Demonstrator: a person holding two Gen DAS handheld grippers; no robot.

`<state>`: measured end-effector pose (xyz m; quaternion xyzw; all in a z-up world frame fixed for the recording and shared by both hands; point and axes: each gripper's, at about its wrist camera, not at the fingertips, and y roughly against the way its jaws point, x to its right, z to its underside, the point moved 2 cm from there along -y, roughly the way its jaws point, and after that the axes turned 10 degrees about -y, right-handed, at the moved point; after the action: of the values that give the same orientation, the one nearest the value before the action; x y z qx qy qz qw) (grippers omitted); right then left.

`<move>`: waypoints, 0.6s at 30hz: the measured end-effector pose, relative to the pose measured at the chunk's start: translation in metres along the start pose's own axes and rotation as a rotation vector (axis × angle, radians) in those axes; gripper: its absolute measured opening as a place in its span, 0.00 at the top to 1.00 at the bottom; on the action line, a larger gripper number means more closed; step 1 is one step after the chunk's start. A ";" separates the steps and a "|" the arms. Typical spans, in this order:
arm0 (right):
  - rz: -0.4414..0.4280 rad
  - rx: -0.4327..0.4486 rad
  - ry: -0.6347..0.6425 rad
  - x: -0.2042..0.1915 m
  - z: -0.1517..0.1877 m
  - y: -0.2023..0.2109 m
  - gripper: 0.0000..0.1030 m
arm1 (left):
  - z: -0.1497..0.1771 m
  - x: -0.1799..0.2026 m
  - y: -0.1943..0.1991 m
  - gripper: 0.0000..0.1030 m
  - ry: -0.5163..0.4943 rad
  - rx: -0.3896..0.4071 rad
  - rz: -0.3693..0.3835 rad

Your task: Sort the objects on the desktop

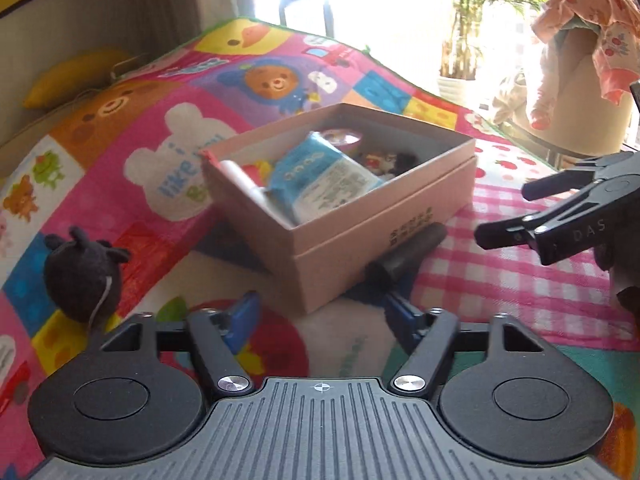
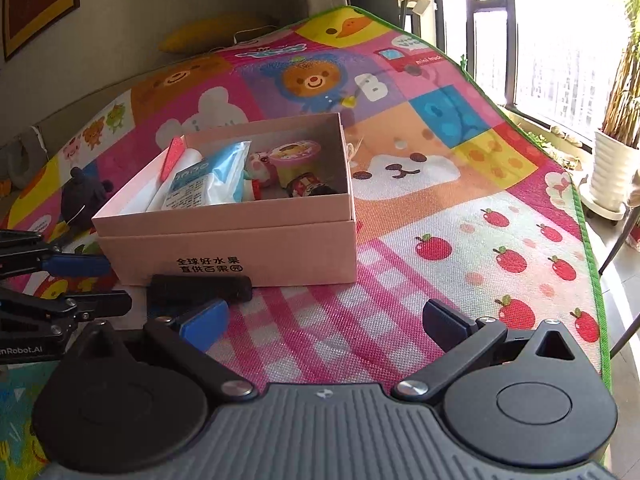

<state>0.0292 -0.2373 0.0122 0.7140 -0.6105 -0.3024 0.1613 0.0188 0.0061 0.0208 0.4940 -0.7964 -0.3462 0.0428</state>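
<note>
A pink cardboard box (image 1: 384, 216) (image 2: 228, 236) sits on the colourful mat and holds a blue-white packet (image 1: 320, 176) (image 2: 208, 184), a pink cup (image 2: 296, 152) and small toys. A black oblong object (image 1: 412, 252) (image 2: 200, 288) lies on the mat against the box's front. A dark plush toy (image 1: 82, 276) (image 2: 82, 196) stands on the mat left of the box. My left gripper (image 1: 324, 316) is open and empty, just short of the box. My right gripper (image 2: 324, 320) is open and empty, with the black object by its left finger.
The cartoon play mat (image 2: 460, 216) covers the surface, its green edge at the right. A yellow cushion (image 1: 76, 76) lies at the back left. A potted plant (image 2: 616, 160) stands on the floor by the window. A chair with clothes (image 1: 584, 60) stands behind.
</note>
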 end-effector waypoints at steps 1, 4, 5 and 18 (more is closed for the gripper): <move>-0.008 -0.016 0.007 -0.003 0.001 -0.003 0.00 | 0.004 -0.012 0.004 0.05 0.029 0.005 -0.031; -0.028 -0.074 0.003 -0.007 0.001 -0.012 0.00 | 0.012 -0.060 0.012 0.04 0.225 0.014 -0.108; -0.023 -0.093 0.001 -0.007 0.001 -0.016 0.00 | 0.015 -0.076 0.012 0.01 0.305 0.016 -0.149; 0.070 -0.108 0.065 -0.025 0.009 -0.022 0.00 | 0.008 -0.164 -0.068 0.00 0.703 -0.085 -0.394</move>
<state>0.0385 -0.2070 -0.0019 0.6919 -0.6123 -0.3059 0.2297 0.1507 0.1249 0.0193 0.7232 -0.6083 -0.1906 0.2658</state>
